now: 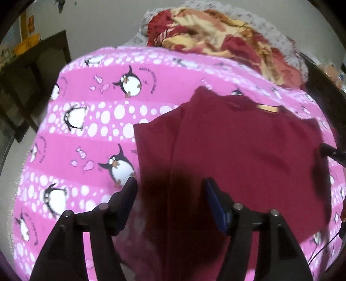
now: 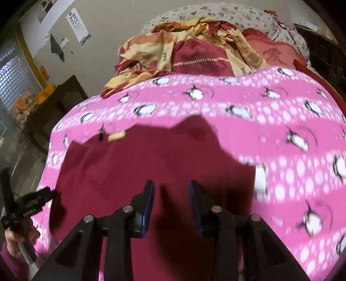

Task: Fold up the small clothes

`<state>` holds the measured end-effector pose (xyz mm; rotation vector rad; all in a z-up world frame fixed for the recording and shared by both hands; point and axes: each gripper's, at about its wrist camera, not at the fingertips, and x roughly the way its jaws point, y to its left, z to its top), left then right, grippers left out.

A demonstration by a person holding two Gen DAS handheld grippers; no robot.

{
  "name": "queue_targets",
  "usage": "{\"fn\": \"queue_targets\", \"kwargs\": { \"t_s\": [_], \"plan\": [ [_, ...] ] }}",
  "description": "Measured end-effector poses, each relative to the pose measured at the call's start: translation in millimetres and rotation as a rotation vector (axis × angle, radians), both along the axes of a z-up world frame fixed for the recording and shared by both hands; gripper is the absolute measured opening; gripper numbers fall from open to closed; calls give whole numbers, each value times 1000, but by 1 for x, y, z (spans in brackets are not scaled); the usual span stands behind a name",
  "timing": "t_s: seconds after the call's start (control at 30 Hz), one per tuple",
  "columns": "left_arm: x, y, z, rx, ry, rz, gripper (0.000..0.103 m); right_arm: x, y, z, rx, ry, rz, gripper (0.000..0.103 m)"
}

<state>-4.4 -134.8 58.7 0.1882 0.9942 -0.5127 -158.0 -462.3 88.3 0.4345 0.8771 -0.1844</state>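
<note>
A small maroon shirt [image 1: 237, 155] lies spread on a pink penguin-print sheet [image 1: 86, 129], its neck label at the far end and one side folded over along a lengthwise crease. My left gripper [image 1: 170, 186] is open and empty, hovering above the shirt's near left part. In the right wrist view the same shirt [image 2: 138, 160] fills the middle. My right gripper [image 2: 172, 188] is open and empty above its near part. The left gripper's tip shows at the left edge of the right wrist view [image 2: 41, 194], and the right gripper's tip at the right edge of the left wrist view [image 1: 330, 151].
A rumpled red and yellow quilt [image 2: 194, 56] and a grey-flowered pillow [image 2: 227, 13] lie at the far end of the bed. A dark wooden cabinet [image 2: 54, 103] stands to the left by the wall. The pink sheet [image 2: 292, 129] extends to the right.
</note>
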Motion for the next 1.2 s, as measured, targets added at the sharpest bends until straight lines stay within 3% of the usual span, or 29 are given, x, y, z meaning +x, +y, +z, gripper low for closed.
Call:
{"fn": "queue_targets", "kwargs": {
  "t_s": [0.23,0.47,0.53,0.57,0.8,0.97,1.13,1.2],
  "plan": [
    [15,-5,-19,31,14,19,69,29,-38,-31,20,57,-88,36],
    [14,-1,-22,24,23,26,72,24,-27,-11,-53,74,-84,36],
    [13,0,-20,19,25,28,72,15,-17,1,-72,56,-90,42],
    [11,2,-19,15,27,29,72,12,-7,8,-89,50,-72,46],
    [-3,24,-5,-31,38,35,72,35,84,28,-66,4,207,46],
    [-11,46,-8,-118,104,67,72,74,153,17,-44,9,373,46],
    [-13,56,-23,-174,174,90,72,121,203,-5,31,22,436,43],
    [-12,62,-30,-205,202,104,72,140,216,-13,16,38,454,43]
  ]
}}
